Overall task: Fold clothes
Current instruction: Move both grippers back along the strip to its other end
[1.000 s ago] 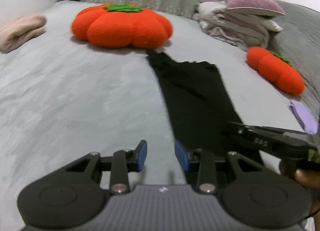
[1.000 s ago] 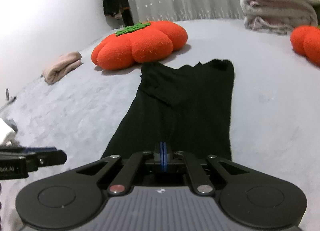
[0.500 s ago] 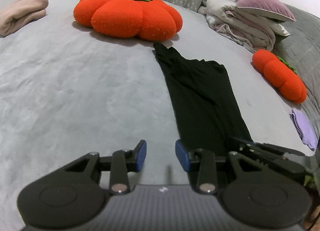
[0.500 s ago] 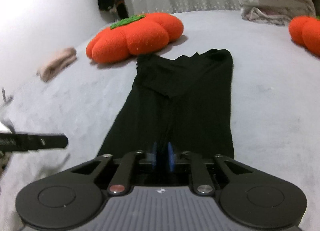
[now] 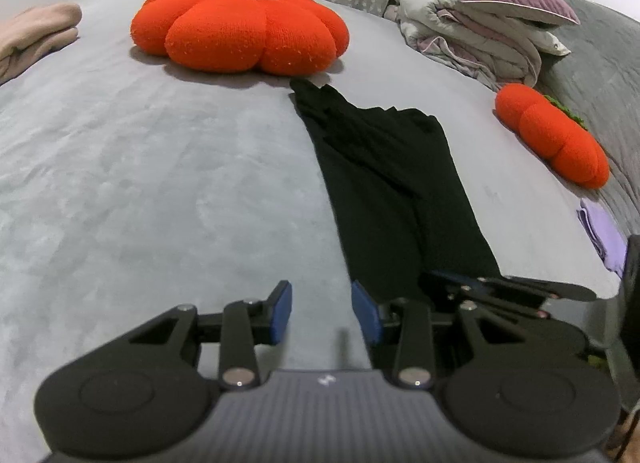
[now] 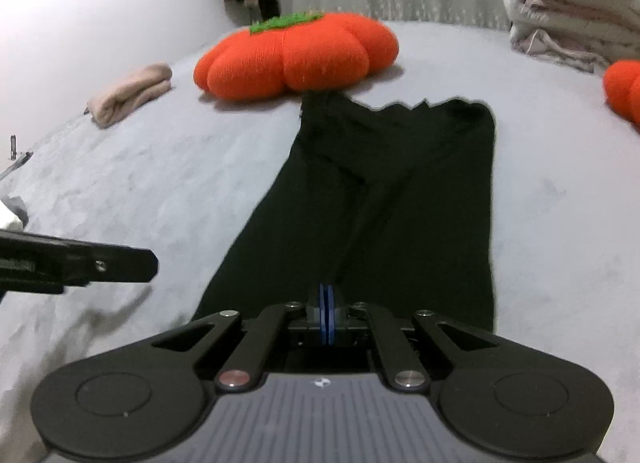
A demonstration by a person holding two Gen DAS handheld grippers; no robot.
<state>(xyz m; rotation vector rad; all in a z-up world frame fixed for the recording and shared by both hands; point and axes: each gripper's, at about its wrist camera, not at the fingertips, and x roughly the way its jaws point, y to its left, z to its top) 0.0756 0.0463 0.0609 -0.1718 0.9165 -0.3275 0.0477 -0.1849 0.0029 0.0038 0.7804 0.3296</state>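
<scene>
I have the black garment laid out in a long narrow strip on the grey bed, its far end almost touching the big orange pumpkin cushion and its near end under my 2 claws. It looks already folded lengthwise, so I judge the step in hand is taking the near hem to fold it up toward the far end.

My right claw is clenched, its blue pads pressed together over the near edge of the cloth; a crease runs up from that point, so it seems to pinch the fabric, though I cannot see the cloth between the pads. My left claw is released, pads apart, nothing between them. It sits over the left edge of the strip, with 1 pad over bare bed and the other over black cloth.

Next, I think the left claw should settle on the near left corner and close, so both claws can lift the hem evenly.

Room is good on the left: bare bed out to the folded pink cloth. On the right, the smaller pumpkin cushion and a lilac cloth lie near the bed's edge, apart from the strip. The pile of bedding is well back.
</scene>
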